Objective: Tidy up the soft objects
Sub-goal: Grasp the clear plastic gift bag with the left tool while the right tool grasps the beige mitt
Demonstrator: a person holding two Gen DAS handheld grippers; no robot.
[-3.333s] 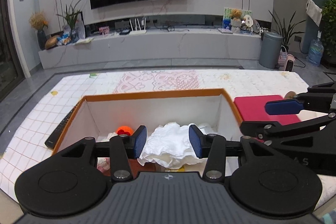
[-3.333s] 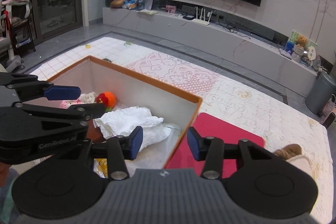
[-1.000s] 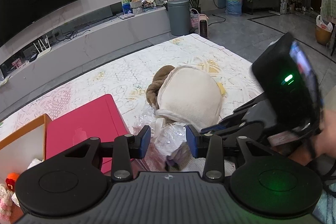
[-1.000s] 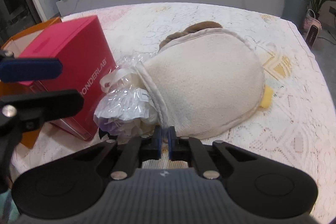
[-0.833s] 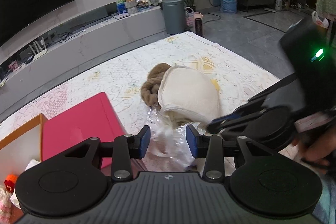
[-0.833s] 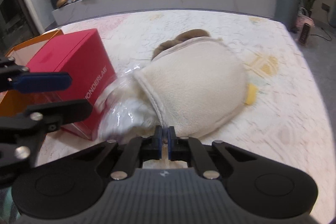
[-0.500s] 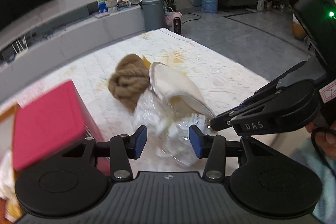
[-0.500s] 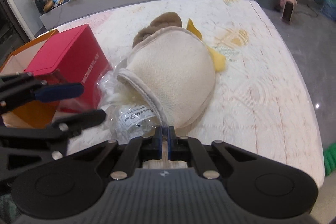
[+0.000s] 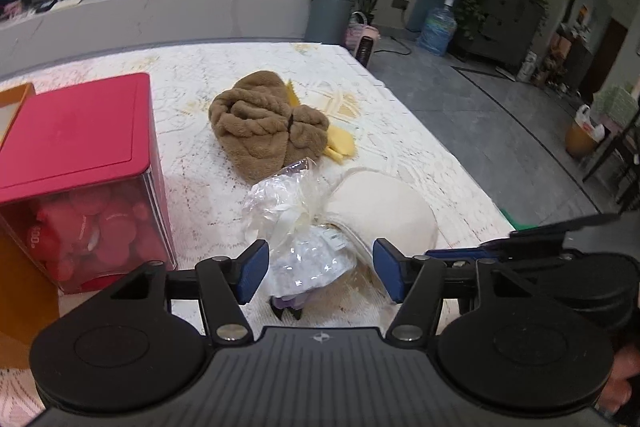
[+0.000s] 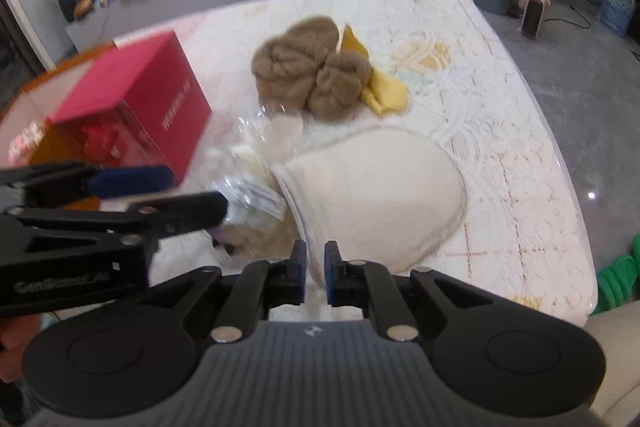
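A cream fleece piece (image 10: 380, 195) lies on the white lace-covered table, also in the left wrist view (image 9: 384, 211). My right gripper (image 10: 316, 273) is shut on its near edge. A crinkly clear plastic bag (image 9: 300, 227) with soft white contents lies against the cream piece, also in the right wrist view (image 10: 248, 183). My left gripper (image 9: 318, 269) is open, its pads on either side of the bag's near end. A brown fuzzy bundle (image 9: 268, 123) with a yellow cloth (image 9: 340, 145) lies farther back.
A red-lidded clear box (image 9: 76, 163) holding red soft items stands to the left. An orange-rimmed bin (image 9: 16, 99) is behind it. The table edge (image 9: 460, 163) drops to grey floor on the right. A green object (image 10: 618, 275) lies on the floor.
The cream piece has been pulled toward me off the brown bundle, which now lies uncovered. My left gripper has opened wider around the plastic bag. Both views have swung right.
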